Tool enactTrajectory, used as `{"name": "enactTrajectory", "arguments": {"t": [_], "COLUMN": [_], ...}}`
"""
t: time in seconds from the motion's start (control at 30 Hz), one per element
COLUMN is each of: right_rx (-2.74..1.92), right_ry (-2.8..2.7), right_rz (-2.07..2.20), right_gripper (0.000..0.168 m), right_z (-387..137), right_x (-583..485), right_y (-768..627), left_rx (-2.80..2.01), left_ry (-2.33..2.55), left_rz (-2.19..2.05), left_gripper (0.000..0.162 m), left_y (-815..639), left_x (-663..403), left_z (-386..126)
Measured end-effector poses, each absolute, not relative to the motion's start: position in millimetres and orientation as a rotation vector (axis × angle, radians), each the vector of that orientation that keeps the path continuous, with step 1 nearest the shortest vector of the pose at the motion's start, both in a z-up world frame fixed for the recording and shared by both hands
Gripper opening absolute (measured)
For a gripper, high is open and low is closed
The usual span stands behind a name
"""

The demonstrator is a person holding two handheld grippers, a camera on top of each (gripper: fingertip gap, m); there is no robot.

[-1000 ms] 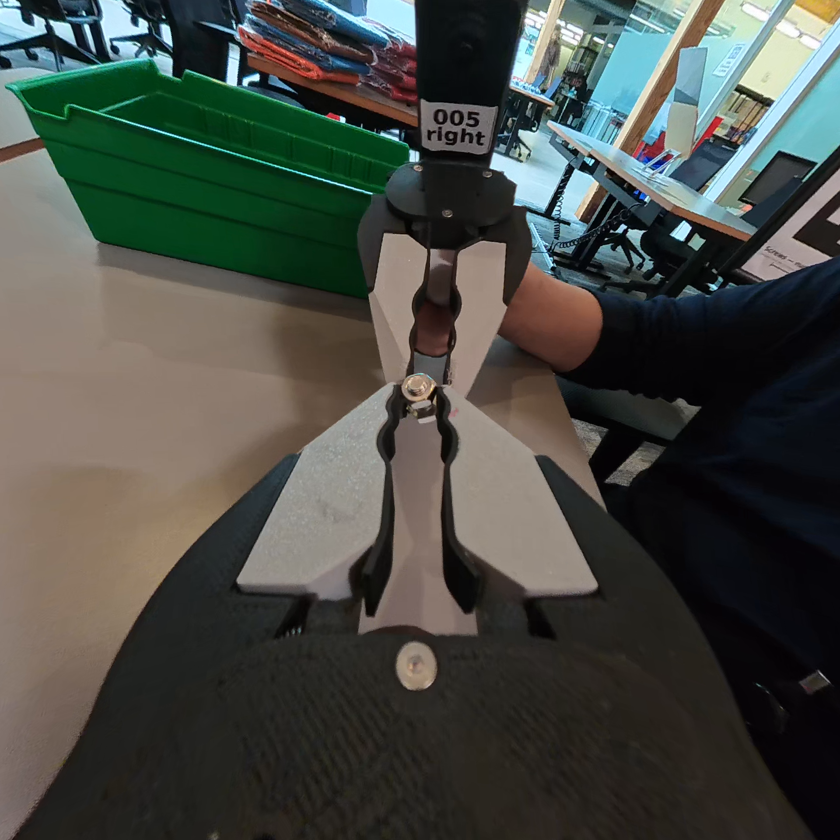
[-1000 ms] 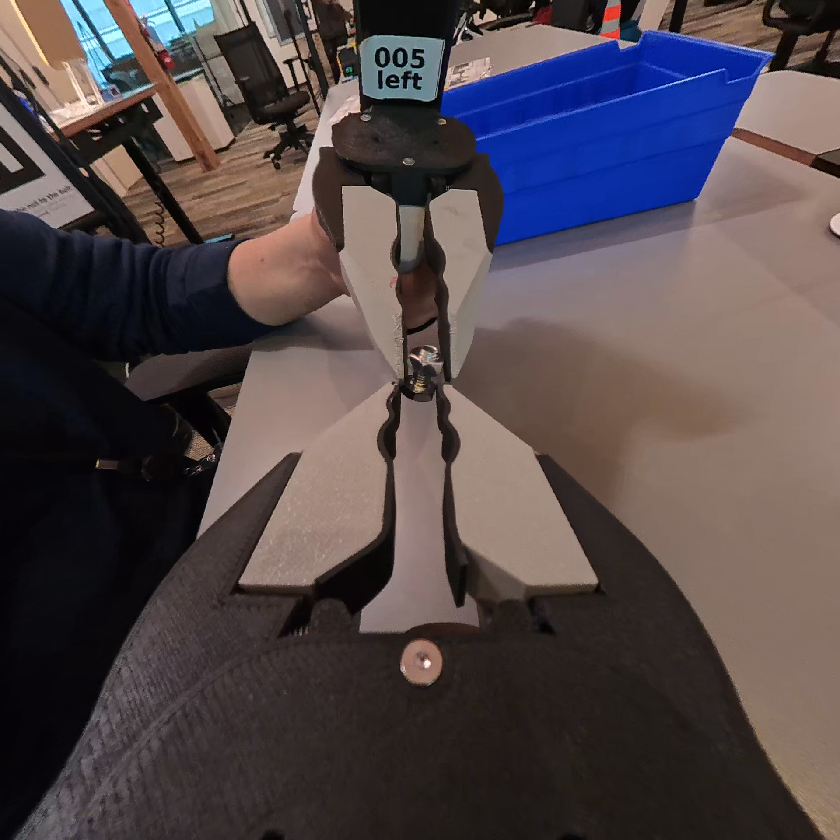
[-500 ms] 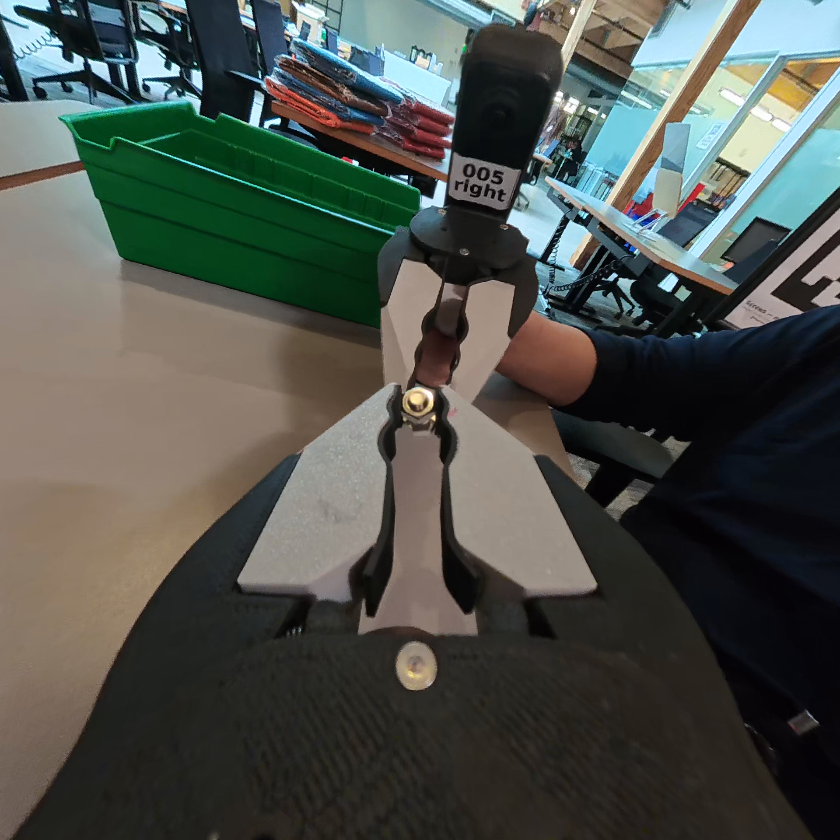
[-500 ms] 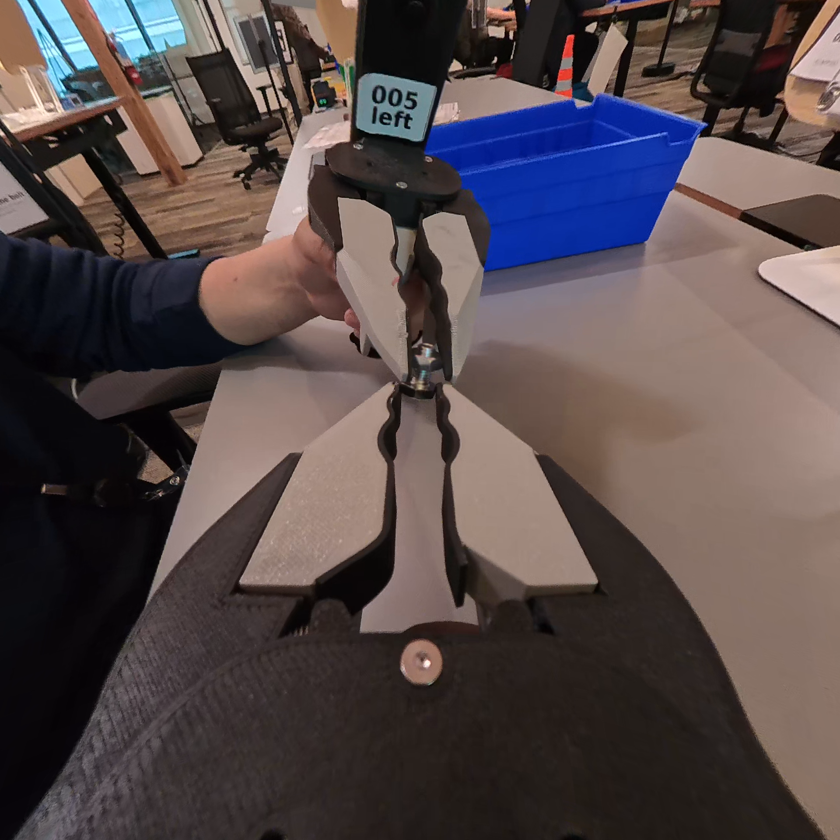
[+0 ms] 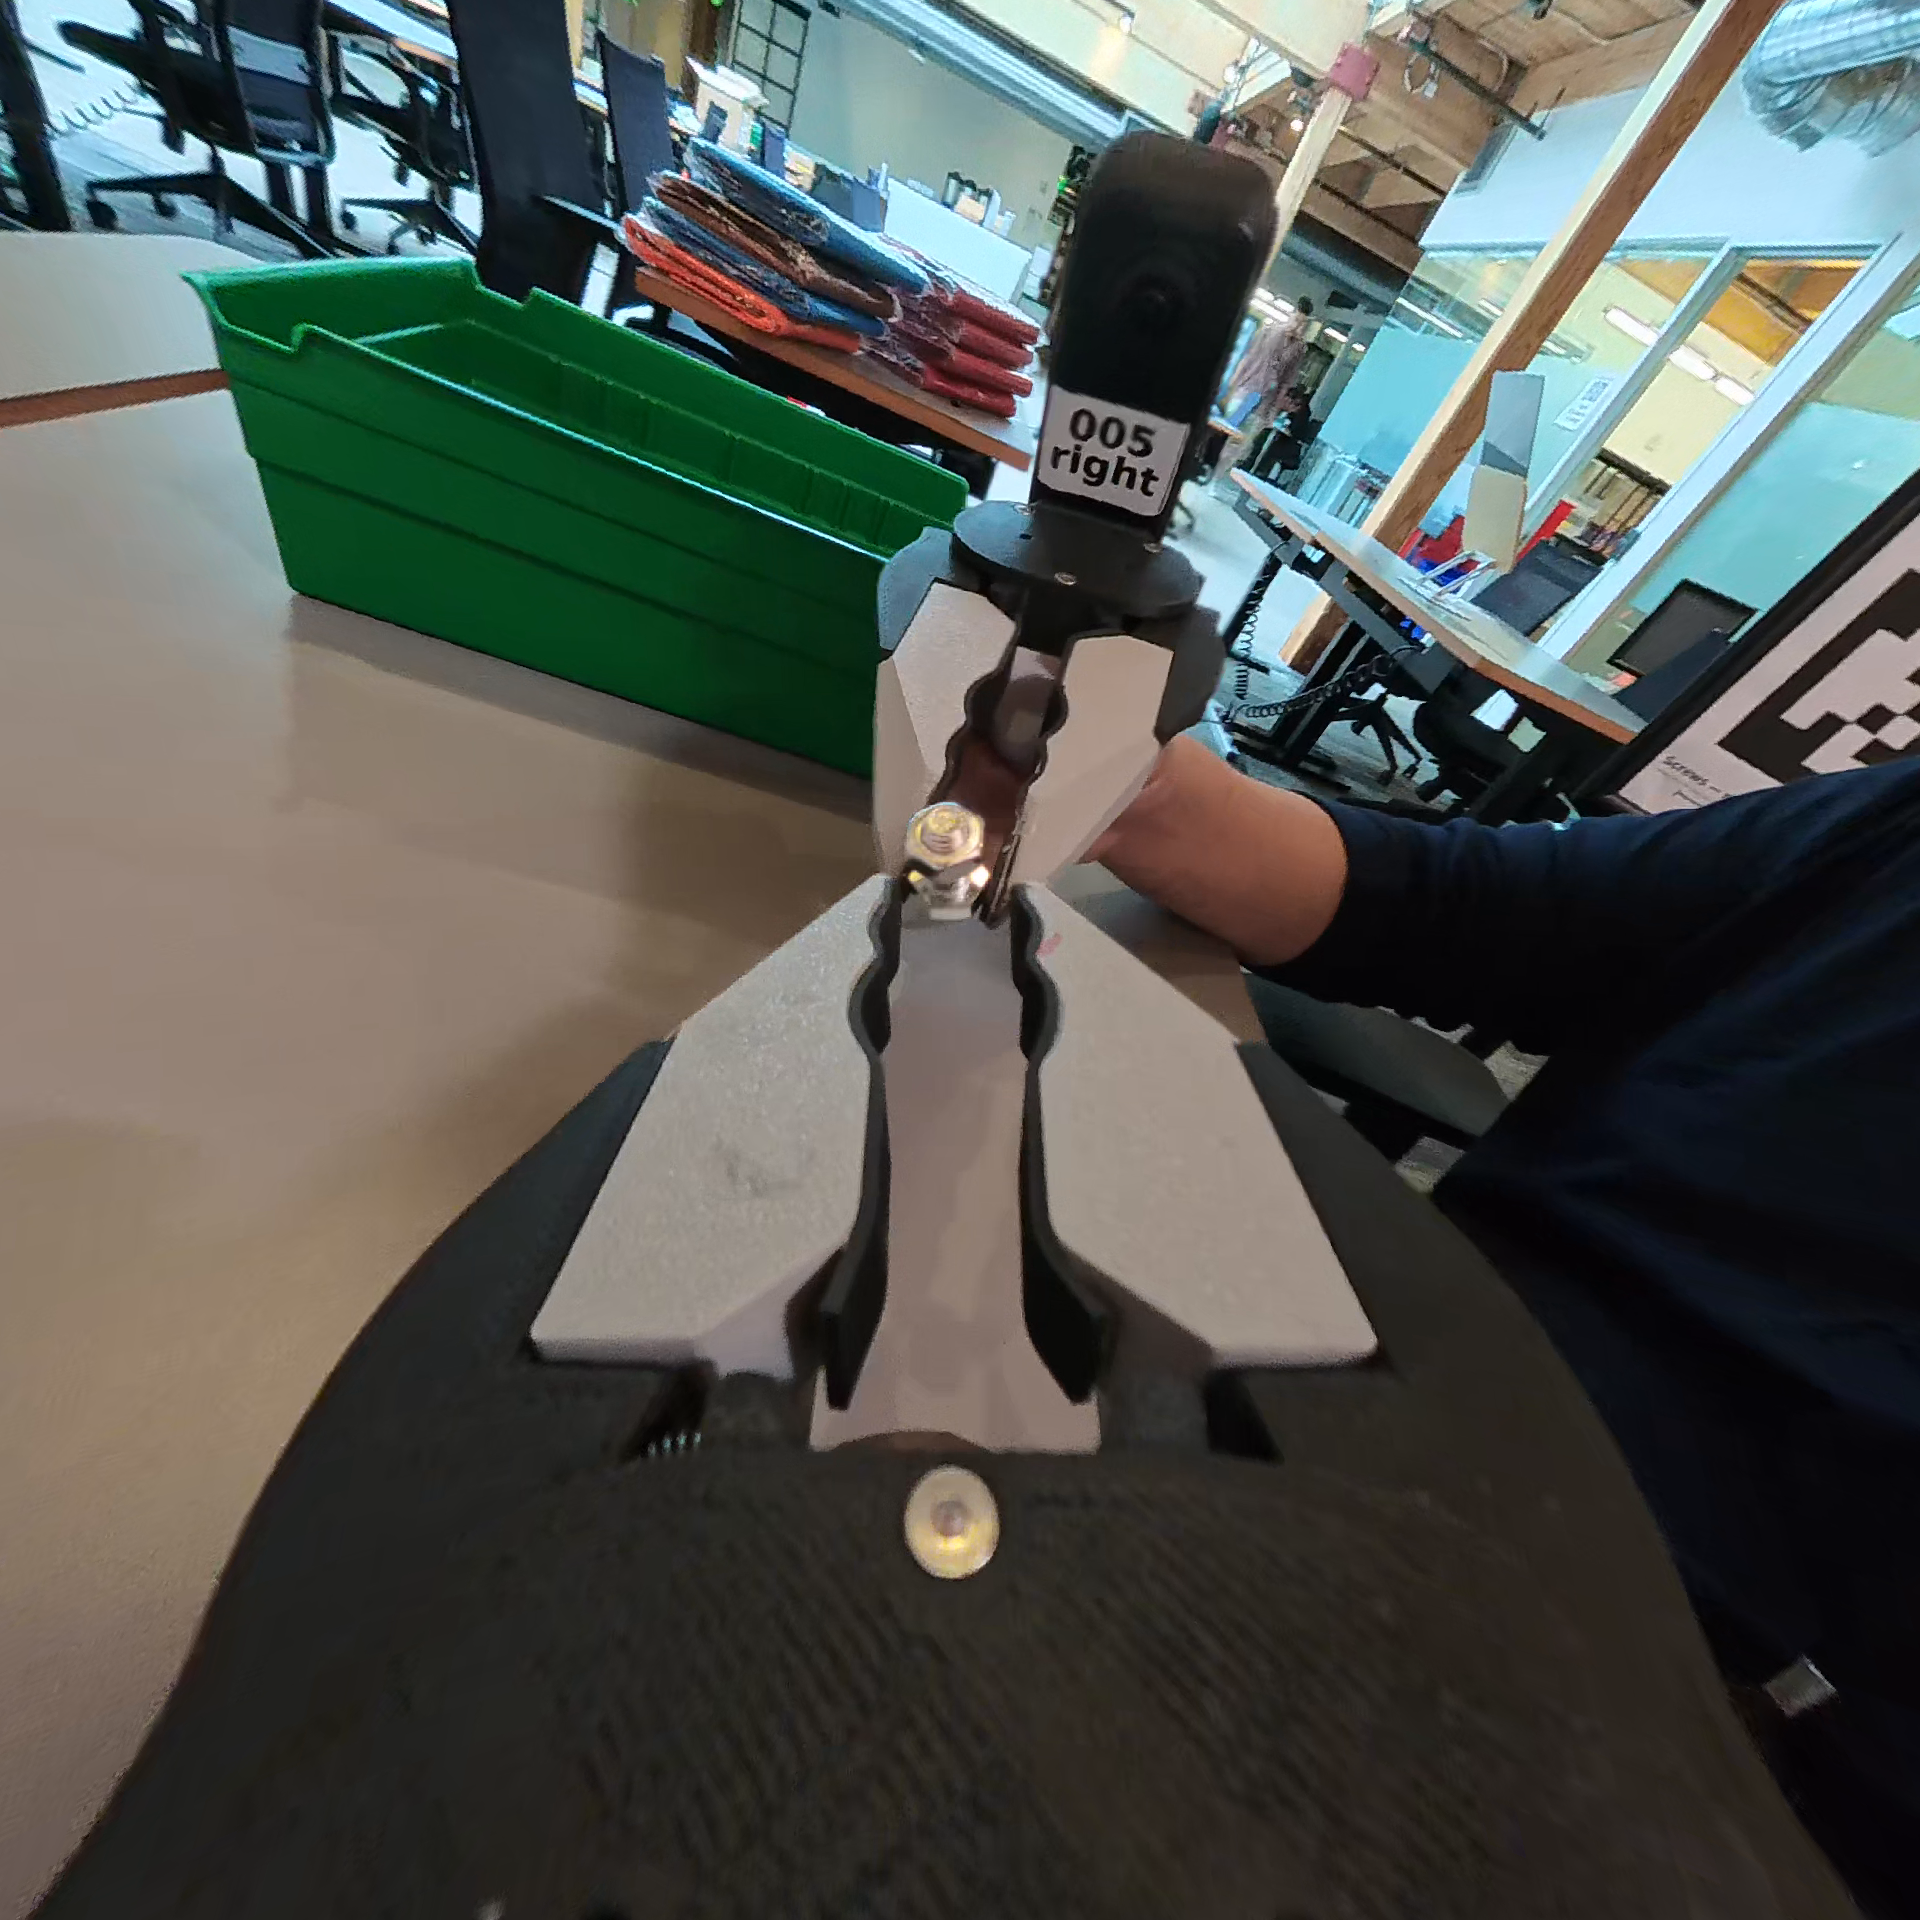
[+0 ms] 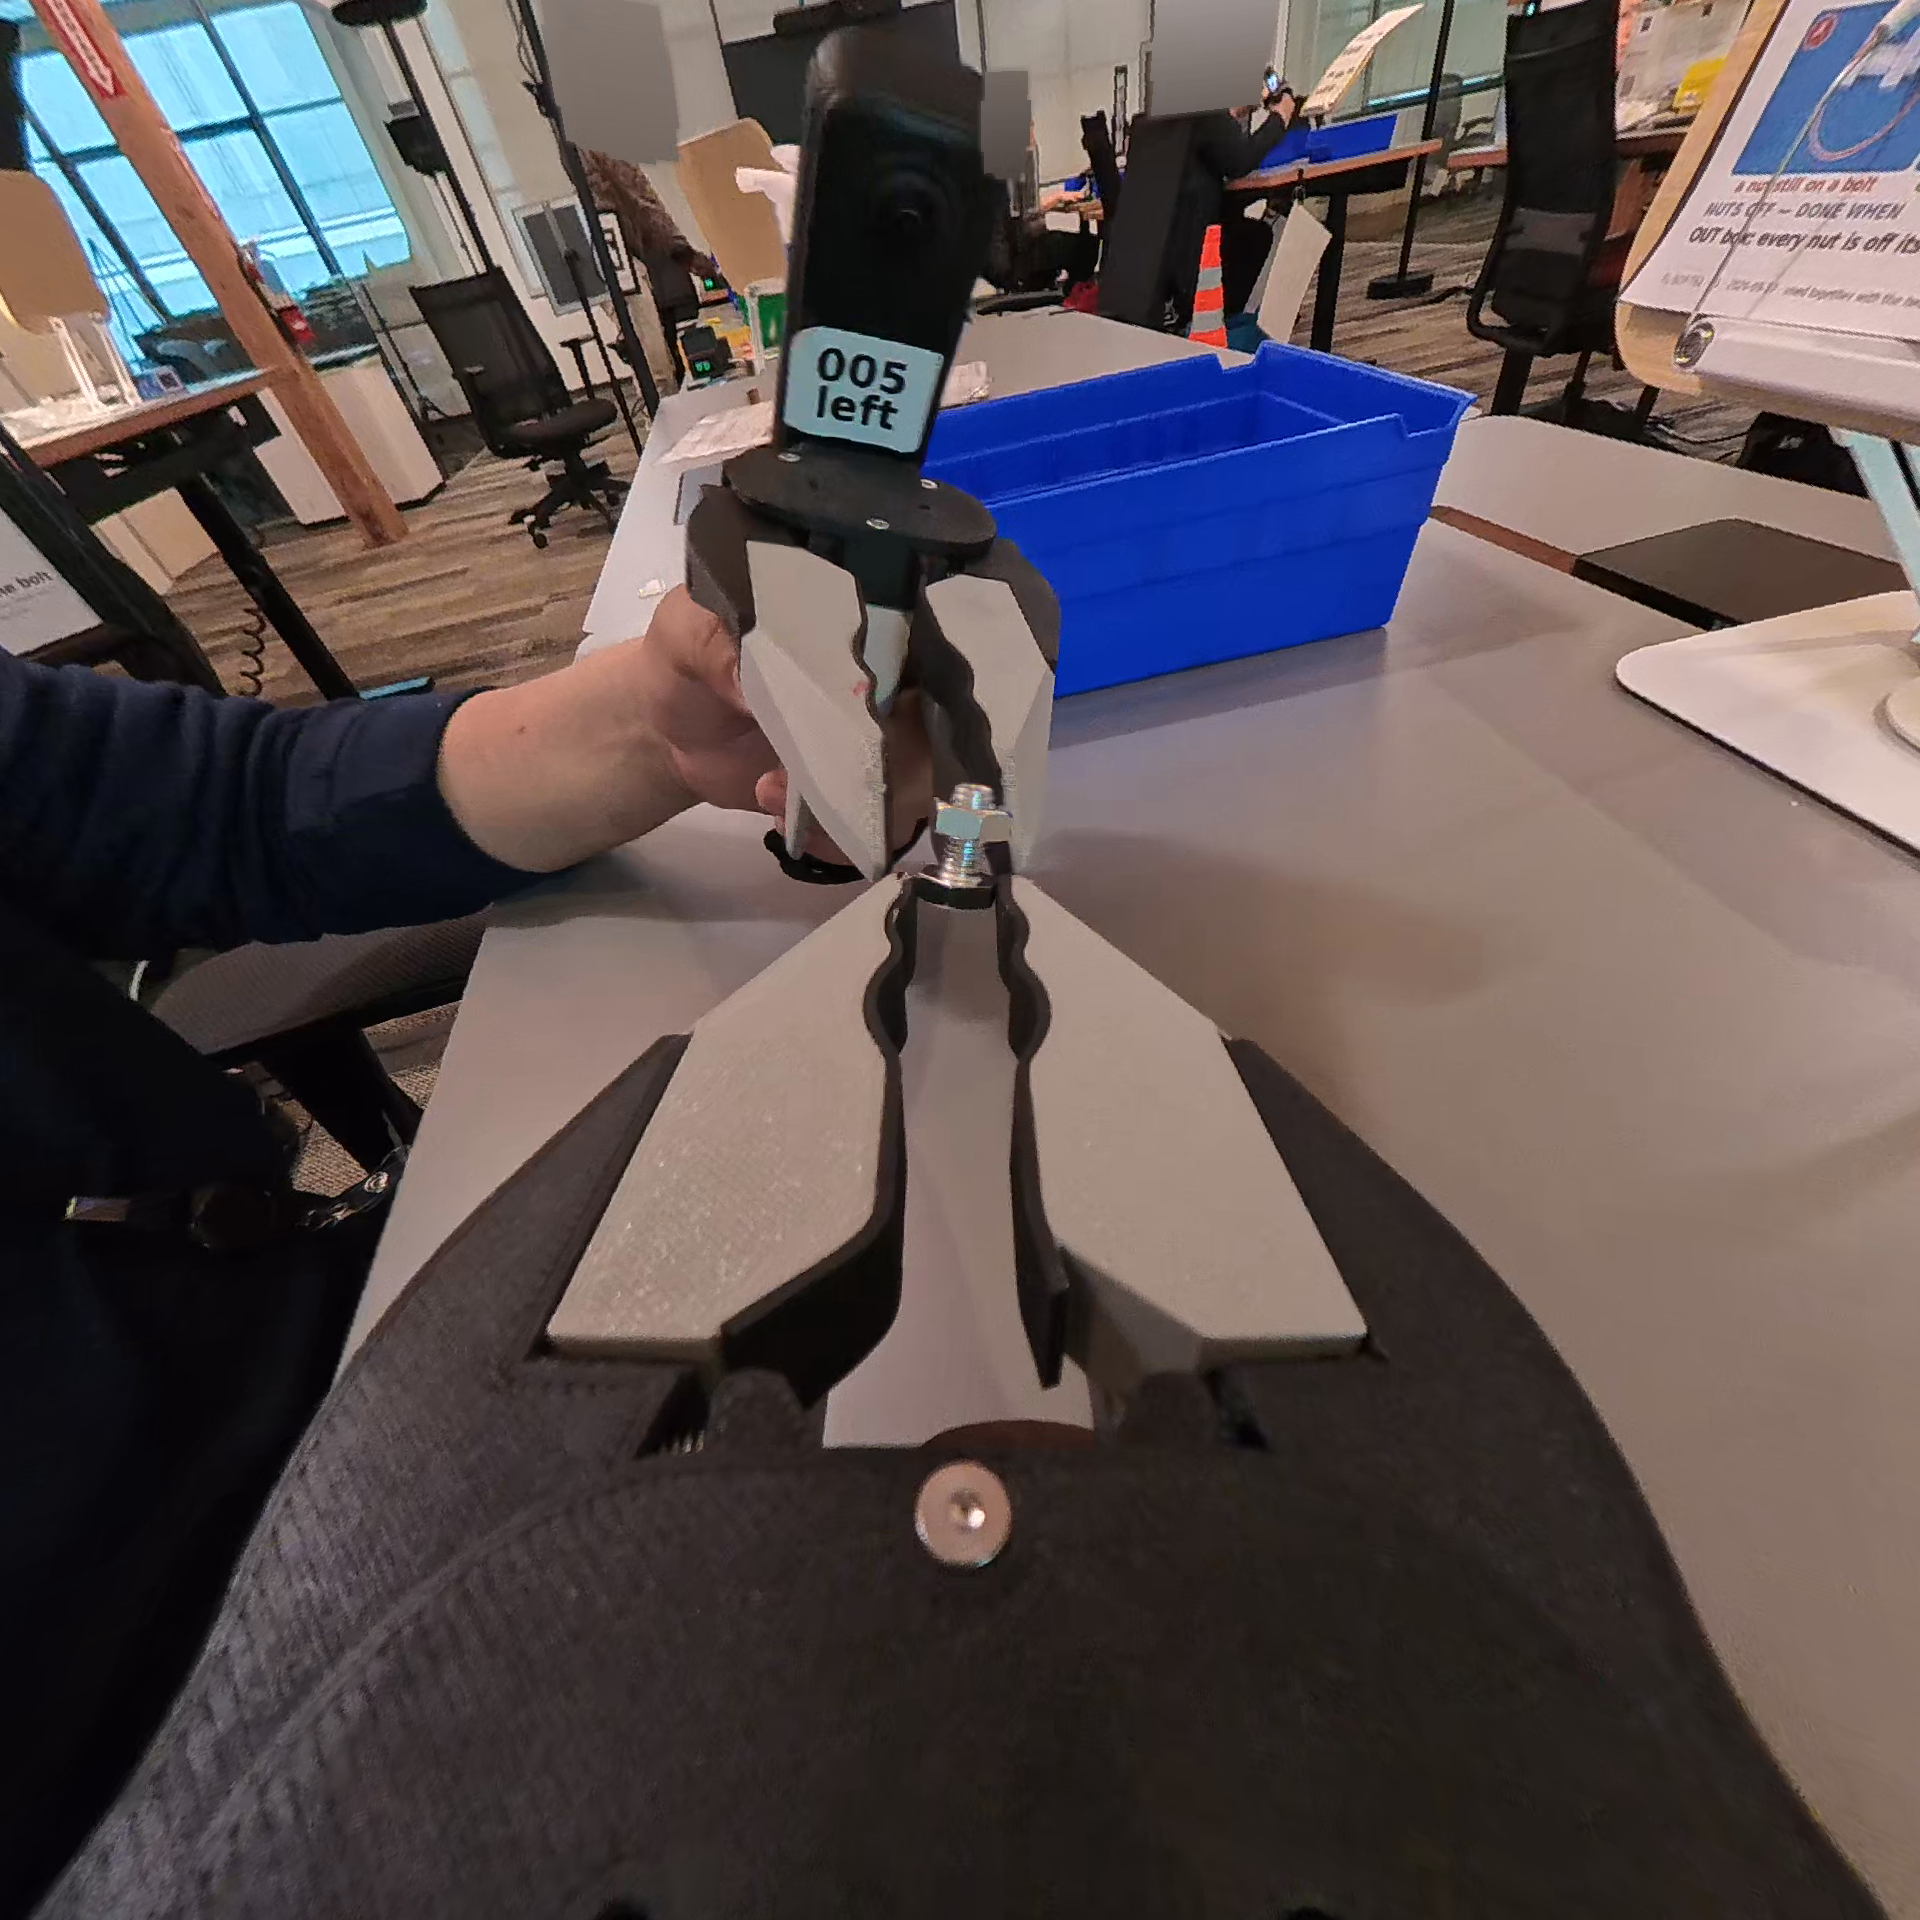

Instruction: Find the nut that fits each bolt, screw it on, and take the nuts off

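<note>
A silver bolt [image 6: 958, 885] stands upright above the grey table [image 6: 1403, 935]. My right gripper [image 6: 953, 902] is shut on its flanged head. A hex nut [image 6: 971, 826] sits on the thread a little above the head, with the thread end poking out on top. My left gripper [image 6: 945, 857] comes from the opposite side, tilted down and twisted, with its tips closed around the nut. In the left wrist view the nut [image 5: 943, 833] shows just past my left gripper [image 5: 951, 906], and the right gripper [image 5: 956, 878] faces it. A hand holds each gripper.
A green bin [image 5: 540, 499] stands on the table behind the right gripper in the left wrist view. A blue bin [image 6: 1195, 540] stands behind the left gripper. A white stand base [image 6: 1787, 686] and a flat black object [image 6: 1745, 571] lie at the far right. The person's body is at the table edge.
The left gripper has swung around the bolt's axis and now shows one finger's outer side to the right wrist camera. Both views have tilted up. The right gripper still holds the bolt head.
</note>
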State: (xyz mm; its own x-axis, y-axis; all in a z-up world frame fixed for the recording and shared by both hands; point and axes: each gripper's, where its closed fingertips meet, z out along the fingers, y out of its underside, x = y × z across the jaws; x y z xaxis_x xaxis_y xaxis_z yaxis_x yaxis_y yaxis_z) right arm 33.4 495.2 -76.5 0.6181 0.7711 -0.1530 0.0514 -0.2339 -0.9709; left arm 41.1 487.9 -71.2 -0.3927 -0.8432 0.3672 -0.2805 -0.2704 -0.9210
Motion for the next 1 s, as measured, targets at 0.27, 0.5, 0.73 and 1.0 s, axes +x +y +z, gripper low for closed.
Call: {"name": "enactTrajectory", "arguments": {"t": [0.27, 0.5, 0.73, 1.0], "right_rx": [-1.689, -1.72, -1.722, -1.719], "right_ry": [-0.693, -0.718, -0.751, -0.771], "right_rz": [0.738, 0.687, 0.547, 0.446], "right_gripper": [0.012, 0.012, 0.012, 0.013], "right_z": [-78, -84, -85, -86], "right_x": [32, 32, 33, 36], "right_y": [497, 498, 501, 503], "left_rx": [-1.373, -1.373, -1.37, -1.298], "left_ry": [1.458, 1.525, 1.52, 1.539], "left_rz": [-1.748, -1.673, -1.605, -1.423], "left_gripper": [0.004, 0.01, 0.006, 0.005], "left_y": [491, 489, 493, 495], "left_x": [45, 44, 46, 48], "left_z": [-67, -73, -75, -76]}}
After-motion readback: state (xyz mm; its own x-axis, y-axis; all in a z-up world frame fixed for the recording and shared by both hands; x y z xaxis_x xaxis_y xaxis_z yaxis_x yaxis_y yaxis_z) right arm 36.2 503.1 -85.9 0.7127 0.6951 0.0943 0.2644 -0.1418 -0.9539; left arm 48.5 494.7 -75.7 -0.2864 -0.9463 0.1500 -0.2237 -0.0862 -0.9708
